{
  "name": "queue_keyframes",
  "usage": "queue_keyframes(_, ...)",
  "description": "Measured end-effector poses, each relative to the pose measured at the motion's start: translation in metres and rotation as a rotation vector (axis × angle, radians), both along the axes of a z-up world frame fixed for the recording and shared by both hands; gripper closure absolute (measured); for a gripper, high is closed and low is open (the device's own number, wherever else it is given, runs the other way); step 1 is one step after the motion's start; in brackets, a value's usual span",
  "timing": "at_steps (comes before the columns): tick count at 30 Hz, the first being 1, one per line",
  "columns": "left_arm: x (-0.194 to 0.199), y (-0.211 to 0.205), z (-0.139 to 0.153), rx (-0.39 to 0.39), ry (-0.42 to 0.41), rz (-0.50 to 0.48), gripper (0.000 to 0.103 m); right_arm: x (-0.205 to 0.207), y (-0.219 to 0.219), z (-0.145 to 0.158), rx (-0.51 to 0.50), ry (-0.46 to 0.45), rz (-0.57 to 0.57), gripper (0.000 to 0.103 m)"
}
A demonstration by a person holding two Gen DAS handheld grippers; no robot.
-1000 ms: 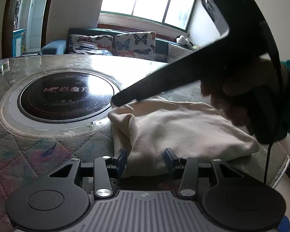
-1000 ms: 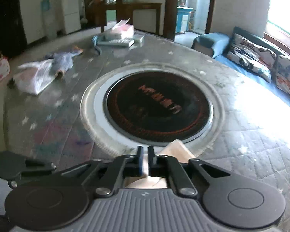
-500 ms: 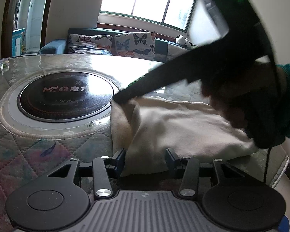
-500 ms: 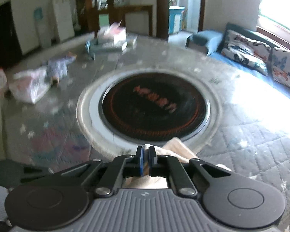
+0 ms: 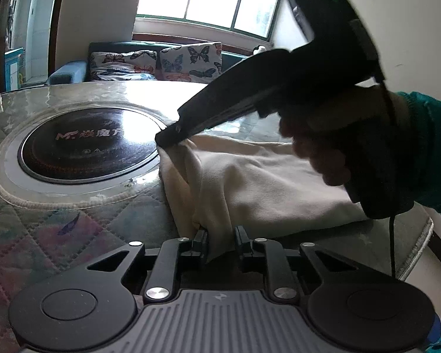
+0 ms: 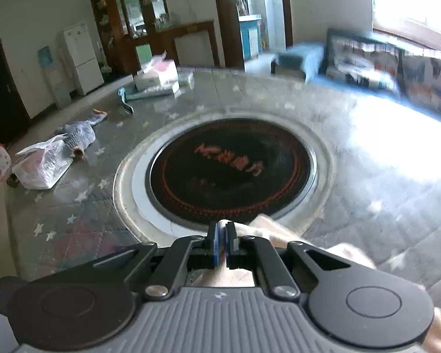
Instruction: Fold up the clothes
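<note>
Cream fabric is what we are working with: a soft garment lying on the near right part of the bench, just right of the round black hotplate set into its middle.

The risks come first. We judge that the corner could slip from our right gripper if we pull across too fast, since only a thin edge of cloth sits between its jaws. The lifted part hangs in uneven vertical folds, so laying it down as it is would probably trap a crease. Our left gripper has no firm hold yet; if the right one moves away before the left closes, the near hem may drag and the fold would come out skewed. The cloth also hangs close to the hotplate rim, so a wide sweep could drape it over the glass.

Now the jaws. In the right wrist view the right jaws are almost together, with only a narrow slit between the pads and the cream cloth pinched there; in the left wrist view we see that same gripper holding the far left corner lifted off the bench. The left jaws stand moderately apart at the near edge, a hanging fold of the garment sitting between them and brushing the left finger, not clamped.
</note>
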State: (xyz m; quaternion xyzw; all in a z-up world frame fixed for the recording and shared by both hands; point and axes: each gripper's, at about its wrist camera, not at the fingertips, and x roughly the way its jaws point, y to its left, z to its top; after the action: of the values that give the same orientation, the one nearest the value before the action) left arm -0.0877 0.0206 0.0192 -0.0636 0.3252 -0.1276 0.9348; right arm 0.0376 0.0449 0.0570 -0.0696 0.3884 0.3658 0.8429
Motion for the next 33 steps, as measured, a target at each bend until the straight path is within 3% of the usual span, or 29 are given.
queue_keyframes(5,-0.001,0.016,0.012,0.009,-0.022,0.023,0.061,0.006,-0.018,0.01,0.054,0.004,-0.044,0.094)
queue_keyframes(9,0.007,0.028,0.027,-0.044,-0.029,0.03,0.061,-0.005,-0.043,0.023,0.015,-0.039,-0.058,0.089)
queue_keyframes(17,0.048,0.007,0.027,-0.079,-0.018,-0.014,0.063,-0.038,-0.091,0.002,-0.08,-0.057,-0.13,0.078)
queue_keyframes(24,0.076,0.018,0.008,-0.002,0.029,0.082,0.069,-0.068,-0.11,-0.015,-0.157,-0.11,-0.111,0.065)
queue_keyframes(27,0.077,0.025,0.005,0.037,0.023,0.099,0.066,-0.076,-0.123,-0.019,-0.149,-0.113,-0.141,0.058)
queue_keyframes(33,0.075,0.016,0.02,0.074,-0.019,0.098,0.068,-0.087,-0.156,-0.015,-0.097,-0.121,-0.239,0.056)
